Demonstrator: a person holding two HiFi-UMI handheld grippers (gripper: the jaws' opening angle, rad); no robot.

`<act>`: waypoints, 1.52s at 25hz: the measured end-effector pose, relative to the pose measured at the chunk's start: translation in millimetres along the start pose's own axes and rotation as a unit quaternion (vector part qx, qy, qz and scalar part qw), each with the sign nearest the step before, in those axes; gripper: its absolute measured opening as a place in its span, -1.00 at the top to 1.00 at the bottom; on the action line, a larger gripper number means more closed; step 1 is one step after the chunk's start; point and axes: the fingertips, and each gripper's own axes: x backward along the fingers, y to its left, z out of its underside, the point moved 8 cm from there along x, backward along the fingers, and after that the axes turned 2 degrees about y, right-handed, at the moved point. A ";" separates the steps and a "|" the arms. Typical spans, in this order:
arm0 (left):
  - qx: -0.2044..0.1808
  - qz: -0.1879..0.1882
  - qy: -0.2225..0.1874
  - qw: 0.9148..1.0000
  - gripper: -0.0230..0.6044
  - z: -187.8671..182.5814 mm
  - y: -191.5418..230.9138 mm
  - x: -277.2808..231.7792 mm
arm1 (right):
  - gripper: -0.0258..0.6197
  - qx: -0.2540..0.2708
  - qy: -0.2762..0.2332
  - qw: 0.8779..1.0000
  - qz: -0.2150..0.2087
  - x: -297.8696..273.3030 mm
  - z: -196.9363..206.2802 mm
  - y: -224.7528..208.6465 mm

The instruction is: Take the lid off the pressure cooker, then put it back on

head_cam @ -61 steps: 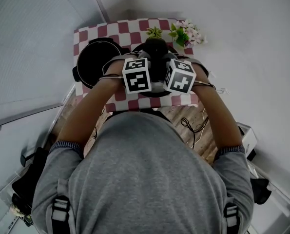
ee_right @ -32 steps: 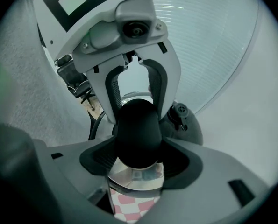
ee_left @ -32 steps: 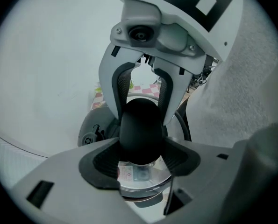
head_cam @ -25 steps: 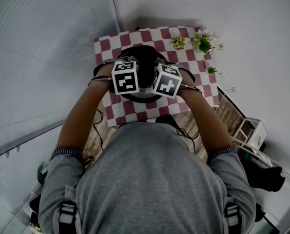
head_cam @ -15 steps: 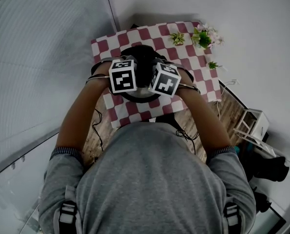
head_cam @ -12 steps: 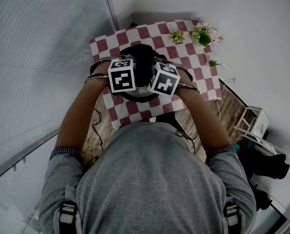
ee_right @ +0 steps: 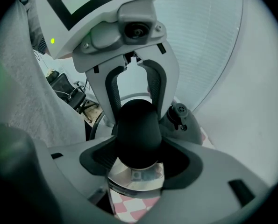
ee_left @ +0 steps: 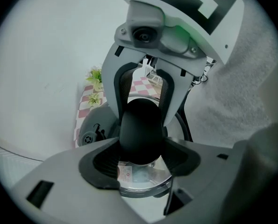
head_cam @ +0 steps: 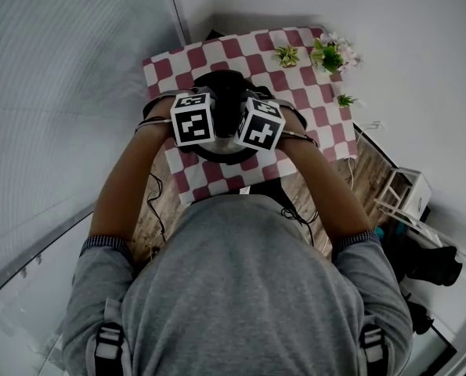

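The lid's black knob (head_cam: 226, 100) sits between my two grippers, which face each other across it. My left gripper (ee_left: 141, 160) is shut on the knob (ee_left: 141, 129), with the lid's shiny rim (ee_left: 143, 183) below its pads. My right gripper (ee_right: 139, 160) is shut on the same knob (ee_right: 138, 132) from the other side, above the rim (ee_right: 134, 181). In the head view the marker cubes of the left gripper (head_cam: 193, 120) and the right gripper (head_cam: 258, 124) hide the jaws. The lid's round edge (head_cam: 225, 153) shows under them. A dark grey cooker part with a small valve (ee_right: 181, 115) lies just beyond the lid.
The table carries a red and white checked cloth (head_cam: 295, 92). Small potted plants (head_cam: 330, 56) stand at its far right corner. A white rack (head_cam: 405, 194) and cables (head_cam: 295, 210) are on the wooden floor to the right. A ribbed wall runs along the left.
Both grippers, still shut on the knob, have carried the lid left, over where the open black pot stood. Over the last second they have sunk a little.
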 end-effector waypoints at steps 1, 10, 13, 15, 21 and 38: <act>0.002 0.002 -0.001 1.000 -0.02 0.2 0.6 0.1 | 0.01 -0.001 0.001 1.000 -0.003 -0.1 -0.2 -0.7; 0.014 0.020 -0.009 1.000 -0.03 1.9 4.4 -0.4 | 0.01 0.025 -0.003 0.999 -0.024 -2.1 -0.2 -5.4; 0.027 0.020 -0.009 0.999 -0.03 0.6 4.3 0.2 | 0.01 0.038 -0.006 0.999 -0.034 -0.5 0.6 -6.0; 0.036 0.017 -0.006 0.999 -0.03 -0.5 4.6 0.7 | 0.01 0.047 -0.010 0.998 -0.036 0.5 0.3 -7.2; 0.085 0.001 -0.004 0.996 -0.03 -0.3 1.7 -1.4 | 0.01 0.089 -0.009 0.995 -0.054 -1.3 0.2 -9.4; 0.235 -0.060 -0.020 0.970 -0.03 0.3 -4.5 0.3 | 0.01 0.237 0.007 0.964 -0.119 -2.1 -8.2 -19.1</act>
